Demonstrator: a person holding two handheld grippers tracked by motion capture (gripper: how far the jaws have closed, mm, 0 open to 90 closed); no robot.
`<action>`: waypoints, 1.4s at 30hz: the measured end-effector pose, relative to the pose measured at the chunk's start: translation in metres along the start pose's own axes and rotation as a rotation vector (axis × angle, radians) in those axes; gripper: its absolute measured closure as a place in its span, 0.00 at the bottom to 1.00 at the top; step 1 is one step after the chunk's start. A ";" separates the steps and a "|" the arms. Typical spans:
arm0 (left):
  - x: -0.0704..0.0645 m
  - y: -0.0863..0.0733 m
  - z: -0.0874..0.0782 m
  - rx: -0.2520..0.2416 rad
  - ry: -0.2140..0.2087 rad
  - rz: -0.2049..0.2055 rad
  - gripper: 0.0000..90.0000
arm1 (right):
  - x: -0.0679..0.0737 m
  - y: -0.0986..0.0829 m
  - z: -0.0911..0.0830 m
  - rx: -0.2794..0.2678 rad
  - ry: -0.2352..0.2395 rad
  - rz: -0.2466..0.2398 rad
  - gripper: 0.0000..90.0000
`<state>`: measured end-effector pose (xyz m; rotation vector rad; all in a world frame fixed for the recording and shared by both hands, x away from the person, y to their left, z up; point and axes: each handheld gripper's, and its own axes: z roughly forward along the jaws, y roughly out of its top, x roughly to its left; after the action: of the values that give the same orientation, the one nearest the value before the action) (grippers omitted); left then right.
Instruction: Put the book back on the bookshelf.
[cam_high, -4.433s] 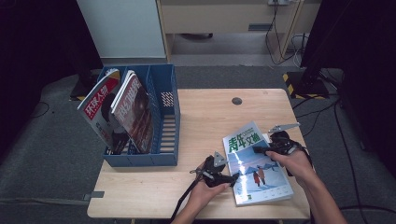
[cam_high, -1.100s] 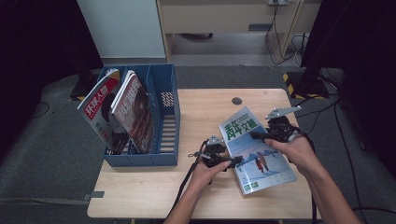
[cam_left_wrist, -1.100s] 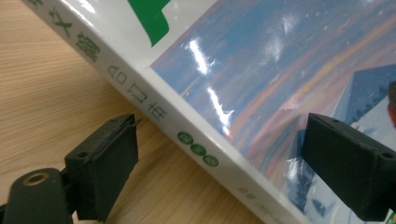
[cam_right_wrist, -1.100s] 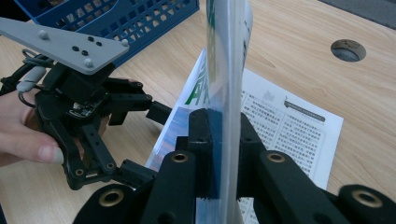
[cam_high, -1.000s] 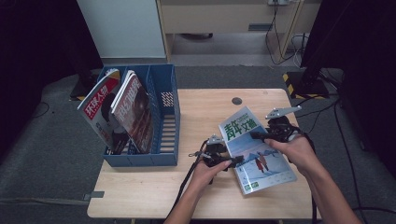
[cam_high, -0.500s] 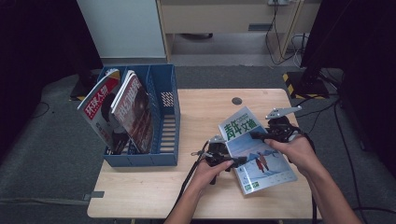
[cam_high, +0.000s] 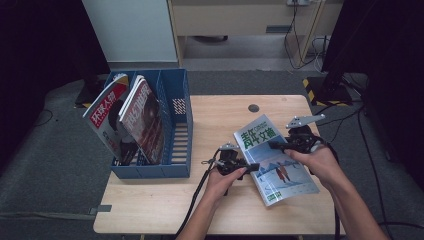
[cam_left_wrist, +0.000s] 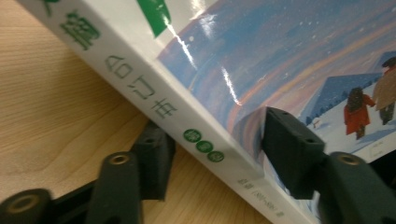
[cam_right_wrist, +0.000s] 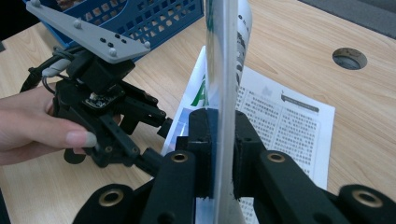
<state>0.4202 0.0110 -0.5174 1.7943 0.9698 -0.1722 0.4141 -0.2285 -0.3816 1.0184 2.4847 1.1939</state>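
Observation:
A magazine (cam_high: 272, 155) with a green and blue snow-scene cover is tilted over the right half of the wooden table (cam_high: 220, 210). My left gripper (cam_high: 252, 167) straddles its spine edge: in the left gripper view one jaw is under the magazine (cam_left_wrist: 280, 60) and the other presses on the cover, so the left gripper (cam_left_wrist: 219, 154) is shut on it. My right gripper (cam_high: 277, 145) holds the far right edge. In the right gripper view the right gripper (cam_right_wrist: 219, 140) is shut on the thin edge-on magazine (cam_right_wrist: 222, 56), with a printed white page (cam_right_wrist: 280, 121) behind and the left gripper (cam_right_wrist: 159, 140) at left.
A blue slotted file holder (cam_high: 175, 125) stands at the table's left, with two magazines (cam_high: 107, 117) (cam_high: 145, 120) leaning in its left slots. A round cable hole (cam_high: 253, 108) sits near the far edge. Bare tabletop lies between the holder and my left hand.
Since 4.4 s ago the magazine has risen from flat at the front right and shifted left and back, and my left gripper came onto its spine. Little differs over the last second.

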 end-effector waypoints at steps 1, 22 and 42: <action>0.000 0.001 0.000 -0.004 0.006 -0.004 0.54 | -0.001 -0.001 0.000 -0.003 -0.001 -0.007 0.91; -0.023 0.023 -0.021 0.014 0.102 0.161 0.63 | -0.016 -0.016 -0.010 -0.016 -0.013 -0.030 0.86; -0.034 0.033 -0.038 0.047 0.157 0.309 0.67 | -0.023 -0.022 -0.006 0.002 0.007 0.001 0.72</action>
<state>0.4084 0.0204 -0.4586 1.9980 0.7880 0.1425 0.4179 -0.2573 -0.3961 1.0186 2.4914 1.1973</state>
